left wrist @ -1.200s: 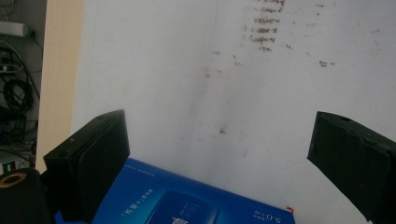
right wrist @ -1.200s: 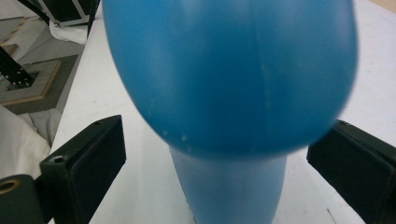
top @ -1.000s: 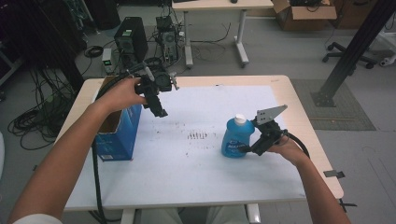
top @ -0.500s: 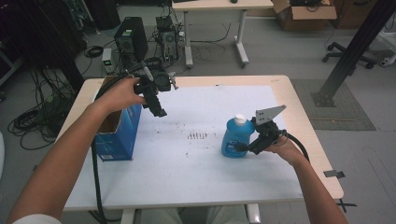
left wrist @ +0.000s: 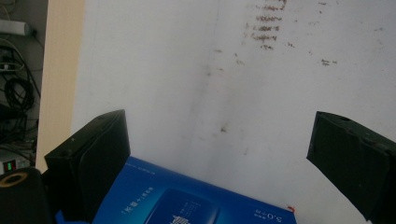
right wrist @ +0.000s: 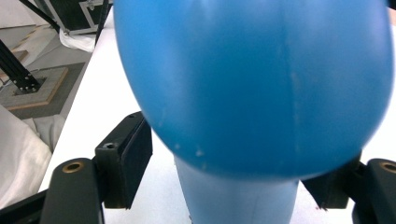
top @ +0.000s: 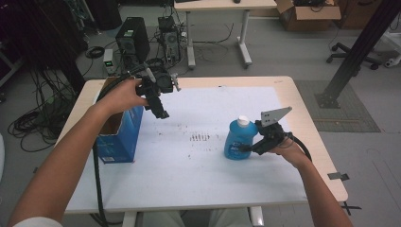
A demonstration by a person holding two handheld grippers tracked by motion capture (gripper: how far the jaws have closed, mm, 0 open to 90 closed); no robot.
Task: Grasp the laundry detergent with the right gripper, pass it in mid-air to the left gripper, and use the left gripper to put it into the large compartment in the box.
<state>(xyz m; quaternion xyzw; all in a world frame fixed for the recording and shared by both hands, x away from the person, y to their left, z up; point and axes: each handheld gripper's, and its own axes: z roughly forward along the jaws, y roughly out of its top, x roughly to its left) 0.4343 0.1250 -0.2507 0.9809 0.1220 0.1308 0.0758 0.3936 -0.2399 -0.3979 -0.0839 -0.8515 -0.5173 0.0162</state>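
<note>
A blue bottle (top: 239,139) with a white cap stands upright on the white mat, right of centre. My right gripper (top: 246,147) reaches in level from the right, its jaws on either side of the bottle's lower body. In the right gripper view the blue bottle (right wrist: 252,84) sits between the pads of the right gripper (right wrist: 229,177). The jaws have just been closing on it, and a thin gap still shows beside the left pad (right wrist: 140,158). My left gripper (top: 161,111) hangs open in the air over the blue carton (top: 118,132), nothing between its jaws (left wrist: 215,154).
The open blue carton (left wrist: 187,200) stands at the table's left edge. A white mat (top: 213,179) with dark specks at its middle covers most of the wooden table. Beyond the far edge, computers and cables lie on the floor.
The right gripper's jaws have drawn in around the bottle. Both hands stay where they were, and the bottle has not moved.
</note>
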